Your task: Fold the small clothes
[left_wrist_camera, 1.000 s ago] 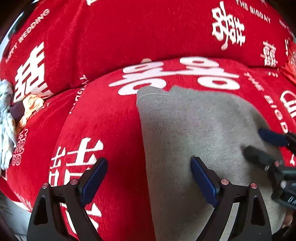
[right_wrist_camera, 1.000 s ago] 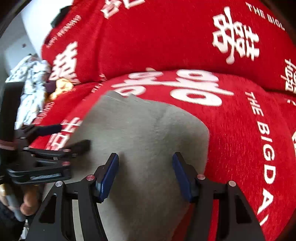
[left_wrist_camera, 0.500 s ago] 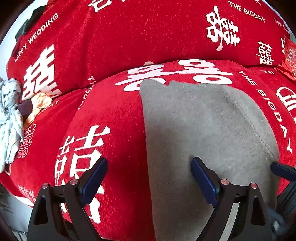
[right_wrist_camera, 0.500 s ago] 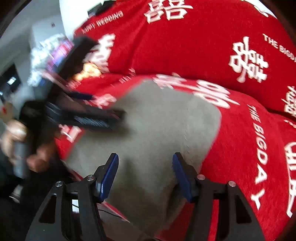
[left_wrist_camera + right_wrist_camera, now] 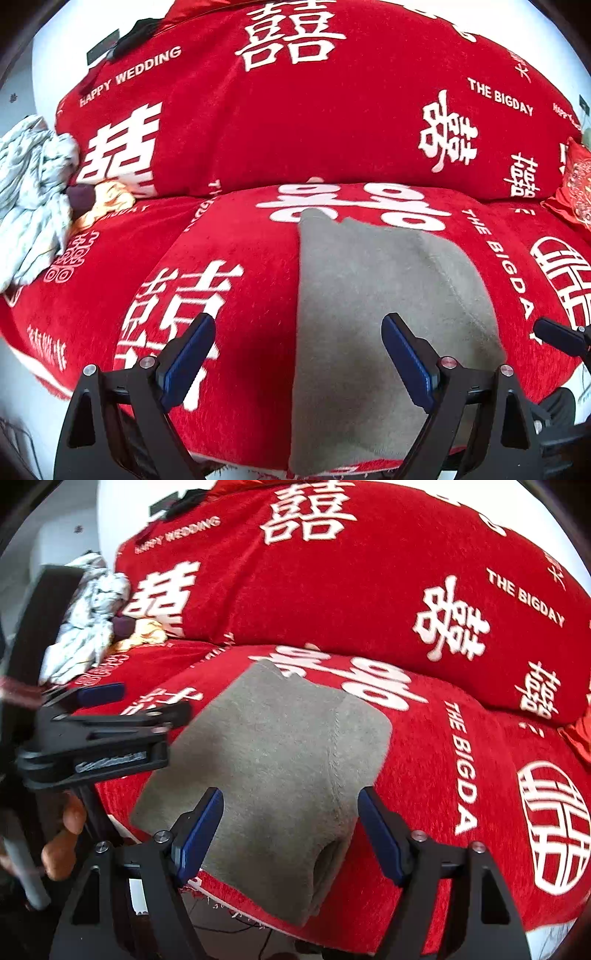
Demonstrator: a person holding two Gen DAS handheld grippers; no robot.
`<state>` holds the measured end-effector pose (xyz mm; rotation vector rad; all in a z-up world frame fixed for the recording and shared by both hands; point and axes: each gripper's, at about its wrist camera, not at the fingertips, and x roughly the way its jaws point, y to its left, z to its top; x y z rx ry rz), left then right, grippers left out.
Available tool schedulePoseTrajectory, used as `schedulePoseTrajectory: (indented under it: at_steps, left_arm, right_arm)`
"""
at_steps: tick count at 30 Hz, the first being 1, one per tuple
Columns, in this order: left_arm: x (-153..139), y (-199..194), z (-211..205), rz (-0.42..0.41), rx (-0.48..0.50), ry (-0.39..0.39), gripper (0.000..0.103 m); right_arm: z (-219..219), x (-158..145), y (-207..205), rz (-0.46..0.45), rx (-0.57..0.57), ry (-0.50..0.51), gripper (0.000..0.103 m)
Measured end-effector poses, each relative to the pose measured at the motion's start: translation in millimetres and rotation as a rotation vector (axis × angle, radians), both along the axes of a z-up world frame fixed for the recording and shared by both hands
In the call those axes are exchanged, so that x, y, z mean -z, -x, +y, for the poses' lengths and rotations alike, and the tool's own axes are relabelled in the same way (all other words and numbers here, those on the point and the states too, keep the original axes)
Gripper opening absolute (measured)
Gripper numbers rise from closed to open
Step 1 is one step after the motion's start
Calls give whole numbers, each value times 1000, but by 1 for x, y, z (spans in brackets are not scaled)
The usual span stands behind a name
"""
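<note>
Grey garment (image 5: 373, 306), folded flat on red sofa cover (image 5: 229, 266): both hand-held grippers (image 5: 297, 354) (image 5: 290, 827) now withdrawn, spread, empty; fold apparently complete.

A sofa (image 5: 236, 332) draped in a red plush cover printed with white double-happiness characters and "HAPPY WEDDING". A white wall (image 5: 55, 48) behind its back cushion (image 5: 295, 118). Bright, even daylight.
</note>
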<state>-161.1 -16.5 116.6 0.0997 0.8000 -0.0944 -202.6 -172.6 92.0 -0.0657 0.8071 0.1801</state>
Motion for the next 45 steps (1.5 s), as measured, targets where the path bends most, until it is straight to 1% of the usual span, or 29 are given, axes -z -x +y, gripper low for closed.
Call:
schedulePoseTrajectory:
  at_steps: [3, 6, 8, 11, 12, 16, 18, 21, 28, 36, 45]
  left_arm:
    - [9, 2, 2, 32, -21, -17, 92]
    - [21, 4, 4, 86, -29, -22, 92]
    - [25, 9, 5, 90, -31, -28, 92]
    - [24, 21, 9, 65, -32, -11, 92]
    - [21, 27, 11, 44, -27, 1, 92]
    - [13, 41, 13, -4, -30, 4, 92]
    - [13, 46, 11, 0, -35, -4, 92]
    - [18, 52, 6, 22, -6, -13, 92]
    - [23, 63, 1, -10, 2, -57, 92]
    - [20, 67, 0, -32, -5, -60, 92]
    - [20, 69, 0, -36, -6, -61, 92]
  right_arm:
    - [1, 6, 0, 19, 26, 9, 78]
    - [2, 11, 3, 31, 50, 16, 78]
    - [4, 11, 6, 29, 76, 32, 78]
    - [5, 9, 13, 22, 103, 24, 78]
    - [6, 8, 15, 19, 104, 21, 78]
    - [10, 6, 23, 21, 106, 27, 78]
    - [12, 7, 25, 30, 105, 33, 78]
    - [16, 13, 30, 56, 100, 36, 78]
    - [21, 23, 39, 77, 101, 44, 78]
    - [20, 21, 42, 71, 114, 49, 78]
    - [19, 20, 43, 68, 113, 48, 78]
